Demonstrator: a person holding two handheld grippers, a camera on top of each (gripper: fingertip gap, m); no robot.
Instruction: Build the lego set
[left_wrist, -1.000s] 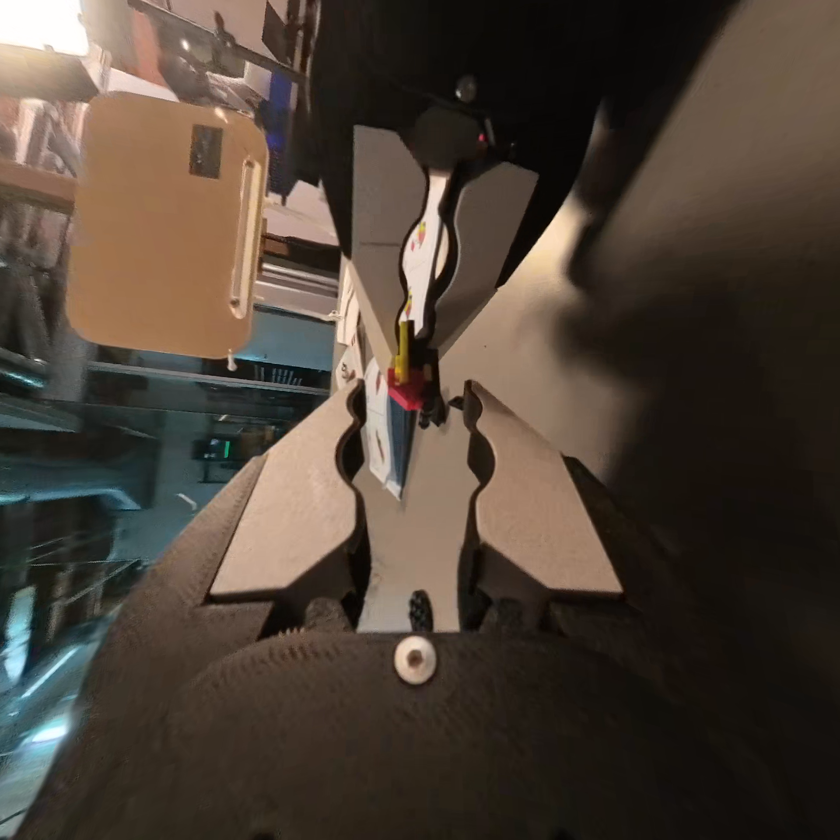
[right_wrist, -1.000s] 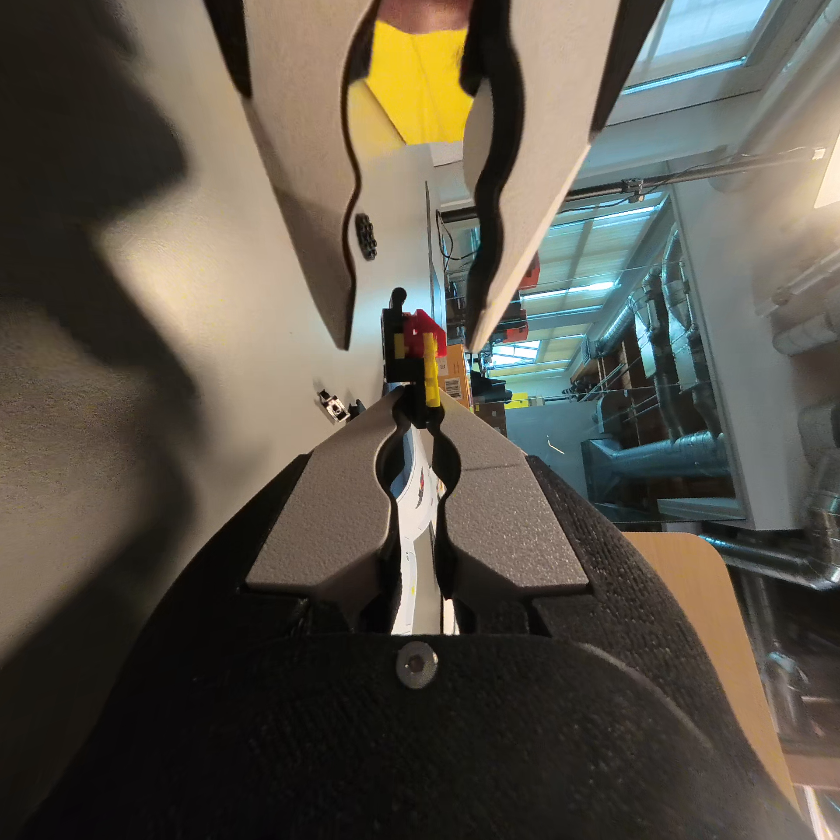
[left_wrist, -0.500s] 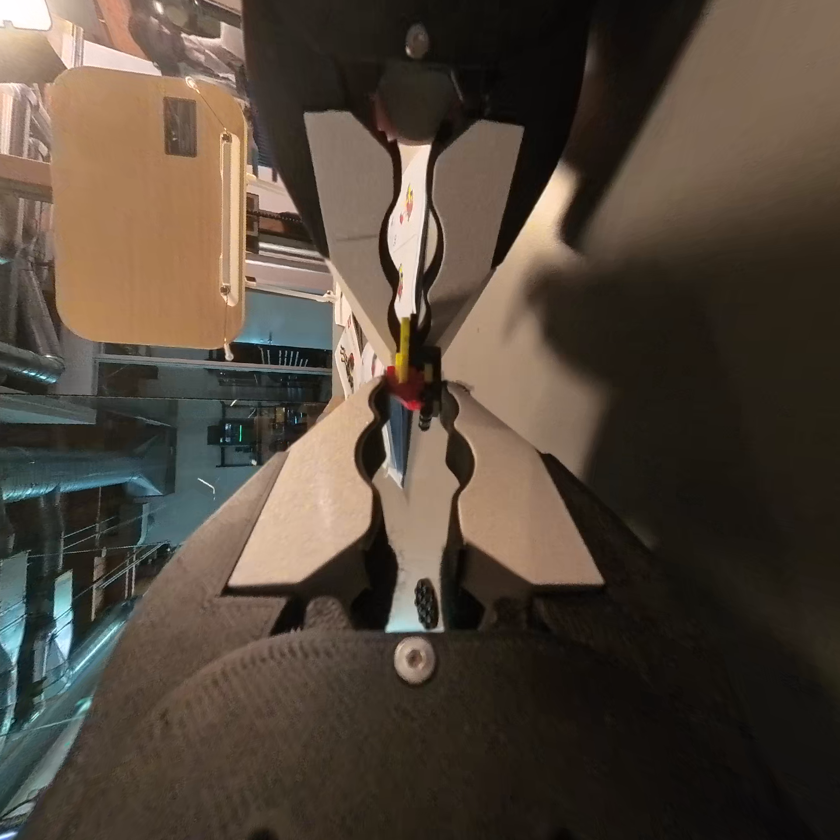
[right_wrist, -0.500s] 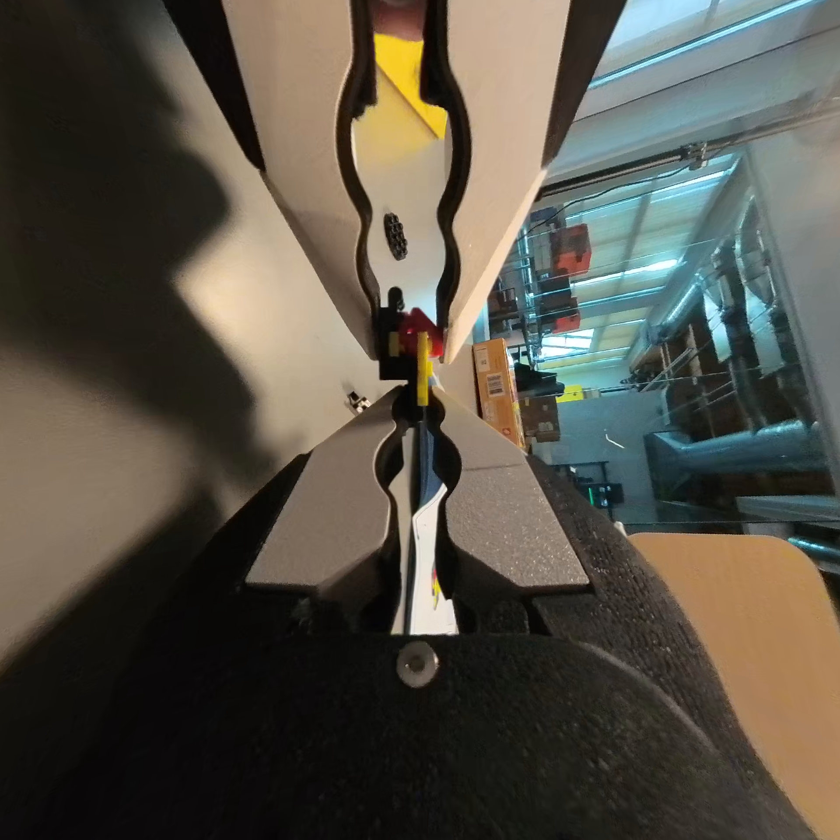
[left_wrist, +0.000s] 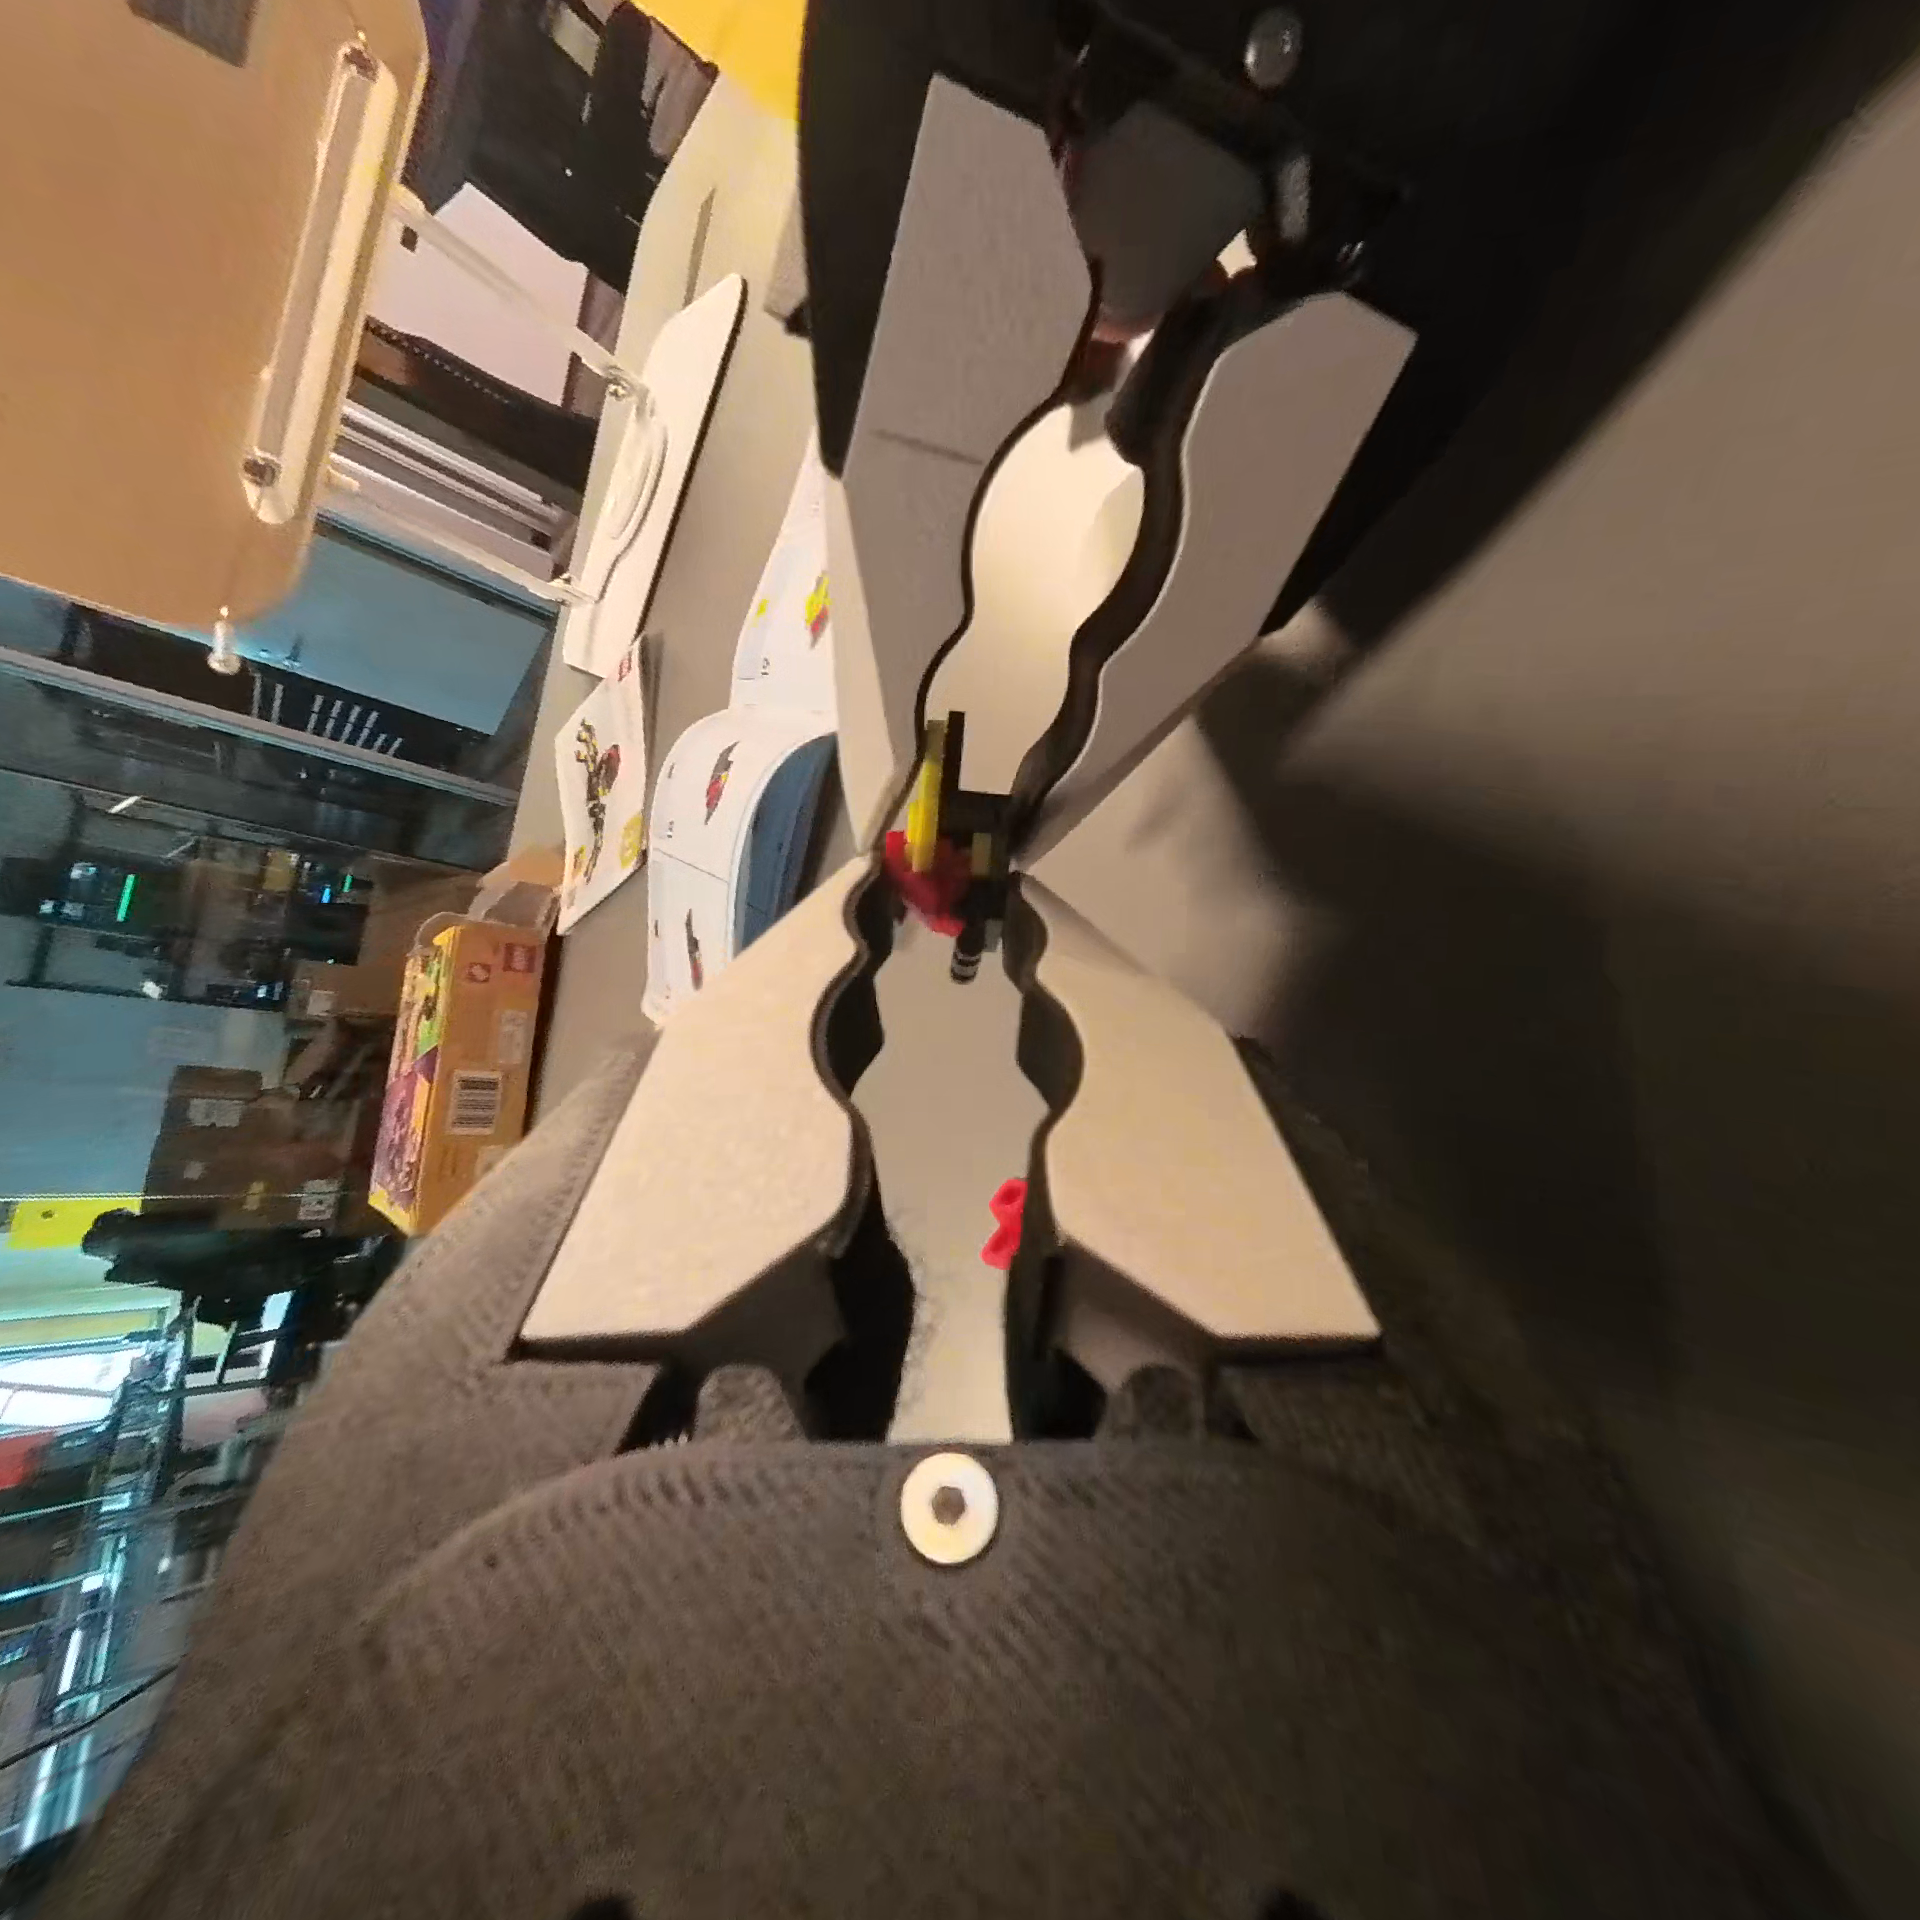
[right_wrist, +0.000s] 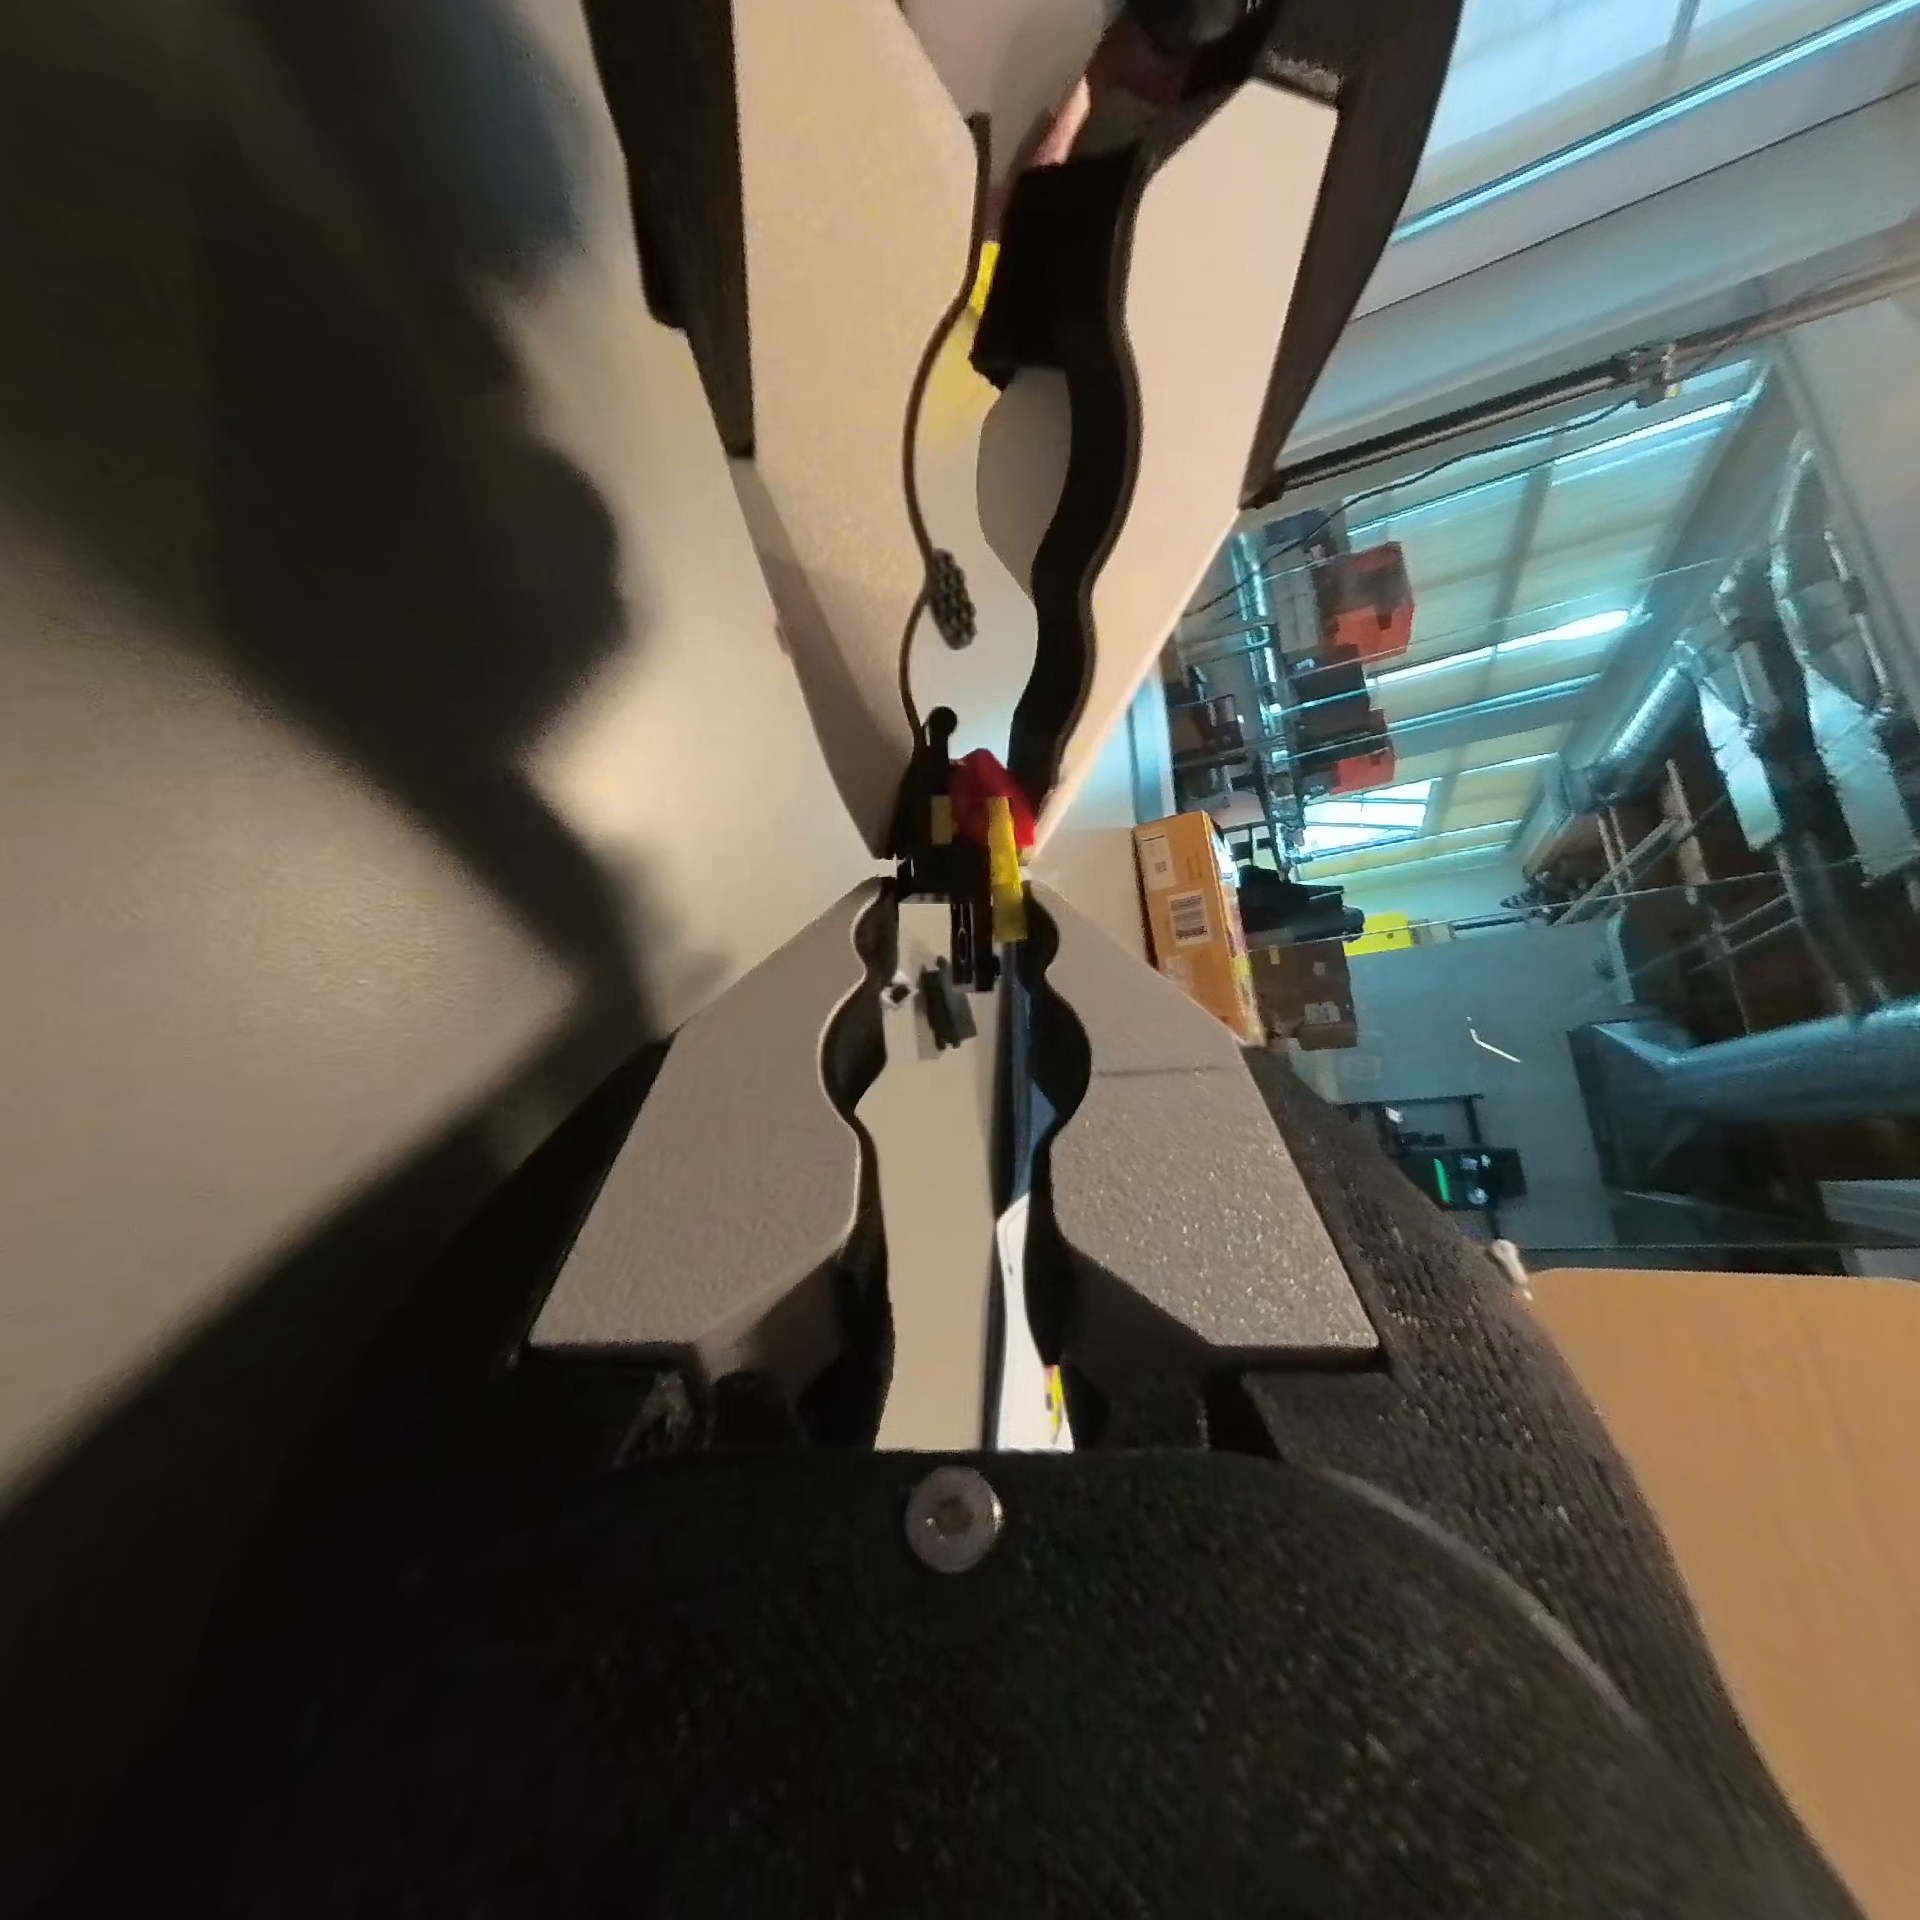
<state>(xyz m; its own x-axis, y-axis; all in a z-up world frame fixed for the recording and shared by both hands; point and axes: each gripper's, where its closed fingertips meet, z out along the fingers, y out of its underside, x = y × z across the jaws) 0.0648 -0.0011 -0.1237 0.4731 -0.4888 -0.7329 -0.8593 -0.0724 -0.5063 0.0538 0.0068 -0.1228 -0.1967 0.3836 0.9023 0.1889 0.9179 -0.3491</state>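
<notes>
A small lego assembly (left_wrist: 940, 862) of black, red and yellow pieces hangs in the air above the grey table (left_wrist: 935, 1091), between both grippers, which meet tip to tip. My left gripper (left_wrist: 943, 888) is shut on its red and black end. My right gripper (right_wrist: 956, 891) faces it from the other side. Its jaws stand partly open around the thin yellow and black bars of the assembly (right_wrist: 961, 831), with table showing beside the black bar. In the left wrist view the right gripper (left_wrist: 956, 805) comes in from the top.
A loose red piece (left_wrist: 1003, 1231) lies on the table under my left gripper. A black round piece (right_wrist: 951, 613) and small grey parts (right_wrist: 945, 1008) lie nearby. An instruction booklet (left_wrist: 717, 831), a leaflet (left_wrist: 603, 790) and a yellow lego box (left_wrist: 457, 1081) sit farther off. Both grippers' tips are close together, under 4 cm apart.
My left gripper moved in and closed on the red and black end of the assembly. My right gripper's jaws have since widened around the yellow and black bars. Both views have swung.
</notes>
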